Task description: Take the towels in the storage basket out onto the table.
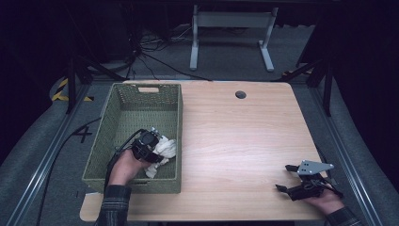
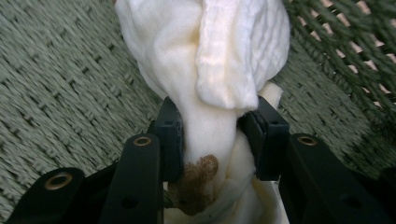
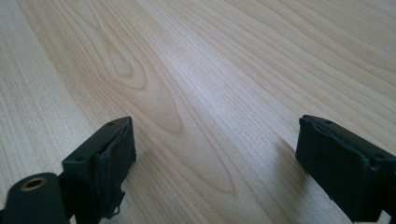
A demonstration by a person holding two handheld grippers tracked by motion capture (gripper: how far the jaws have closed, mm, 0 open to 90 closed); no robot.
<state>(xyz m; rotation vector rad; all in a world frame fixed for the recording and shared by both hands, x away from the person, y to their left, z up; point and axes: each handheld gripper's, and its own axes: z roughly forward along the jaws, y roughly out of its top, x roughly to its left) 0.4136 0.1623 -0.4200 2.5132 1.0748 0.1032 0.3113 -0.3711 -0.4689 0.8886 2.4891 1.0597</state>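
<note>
A crumpled white cloth [image 1: 162, 151] with a brown stain lies inside the green woven basket [image 1: 123, 101], near its front right corner. My left gripper [image 1: 155, 148] reaches into the basket and is shut on the cloth. In the left gripper view both pads [image 2: 172, 140] press a bunched neck of the cloth [image 2: 210, 60], with the brown stain just below them. My right gripper [image 1: 287, 178] rests on the table near the front right edge, its jaws wide apart. In the right gripper view my right gripper [image 3: 215, 158] has bare wood between its fingers.
The basket stands on the left part of the wooden table [image 1: 235, 136], its handle cutout at the far wall. A round cable hole [image 1: 240, 94] sits near the table's far edge. Metal desk legs [image 1: 230, 42] and cables lie on the floor beyond.
</note>
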